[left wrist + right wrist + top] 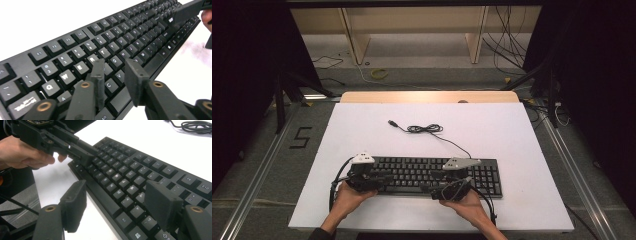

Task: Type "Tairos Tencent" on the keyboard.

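Left gripper view puts the left gripper low over the keyboard, its fingers parted a little with nothing clamped between them; one tip hangs just above the letter keys near the R, the other over the bottom row close to the front edge. From these fingers the keyboard runs away along its long axis toward the far upper right, where the other gripper's finger crosses the keys.

Right gripper view shows the right gripper with fingers spread wide and holding nothing: one sits over the keys by the front right, the other hangs off the front edge above the white counter. The keyboard's front rim lies between them.

High view has the keyboard lying crosswise on the counter, near the person's edge, its cable coiled beyond it. The left gripper is at the left end, the right gripper right of centre, so each hand is nearest its own half. Both forearms come in low, wrists level, fingers angled inward and down. A pinch on the front edge looks closest for the right hand.
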`<state>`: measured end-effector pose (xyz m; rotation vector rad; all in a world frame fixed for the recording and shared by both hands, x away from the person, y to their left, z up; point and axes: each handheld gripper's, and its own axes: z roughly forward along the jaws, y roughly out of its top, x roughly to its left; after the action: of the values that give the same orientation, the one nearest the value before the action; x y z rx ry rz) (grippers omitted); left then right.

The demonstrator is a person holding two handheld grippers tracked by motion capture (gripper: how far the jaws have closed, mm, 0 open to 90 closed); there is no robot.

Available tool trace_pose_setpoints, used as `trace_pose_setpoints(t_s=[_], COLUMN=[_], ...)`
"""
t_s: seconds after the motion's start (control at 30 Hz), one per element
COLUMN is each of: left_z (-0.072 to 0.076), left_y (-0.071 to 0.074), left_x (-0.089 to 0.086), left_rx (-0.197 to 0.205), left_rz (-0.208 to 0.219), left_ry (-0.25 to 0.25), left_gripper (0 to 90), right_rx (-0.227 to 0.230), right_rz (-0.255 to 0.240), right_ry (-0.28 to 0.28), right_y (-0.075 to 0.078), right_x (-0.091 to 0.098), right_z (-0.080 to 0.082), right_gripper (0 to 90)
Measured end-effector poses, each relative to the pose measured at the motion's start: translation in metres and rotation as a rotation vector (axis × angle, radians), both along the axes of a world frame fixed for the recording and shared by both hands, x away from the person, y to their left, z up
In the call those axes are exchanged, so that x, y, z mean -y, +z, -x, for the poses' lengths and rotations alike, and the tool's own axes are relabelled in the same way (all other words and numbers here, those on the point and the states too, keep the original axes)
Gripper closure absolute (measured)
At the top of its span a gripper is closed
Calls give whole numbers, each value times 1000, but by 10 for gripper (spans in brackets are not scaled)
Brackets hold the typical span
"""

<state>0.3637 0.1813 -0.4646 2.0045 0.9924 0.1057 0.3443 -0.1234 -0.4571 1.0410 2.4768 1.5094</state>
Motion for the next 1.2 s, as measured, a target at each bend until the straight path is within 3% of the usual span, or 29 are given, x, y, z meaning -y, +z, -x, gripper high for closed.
trace_pose_setpoints(t_s=[0.4, 0.87, 1.2], left_z=[-4, -11, -19], left_y=[5, 10, 10], left_x=[-9, -14, -16], left_rx=[5, 4, -10], left_rz=[15, 24, 6], left_ry=[68, 115, 137], left_gripper=[467, 387, 330], right_rx=[-1, 1, -1], right_rz=[-2, -8, -8], right_ry=[3, 6, 12], right_y=[0, 1, 1], right_x=[-1, -2, -4], right_z=[1, 1, 3], right_gripper=[351, 350, 345])
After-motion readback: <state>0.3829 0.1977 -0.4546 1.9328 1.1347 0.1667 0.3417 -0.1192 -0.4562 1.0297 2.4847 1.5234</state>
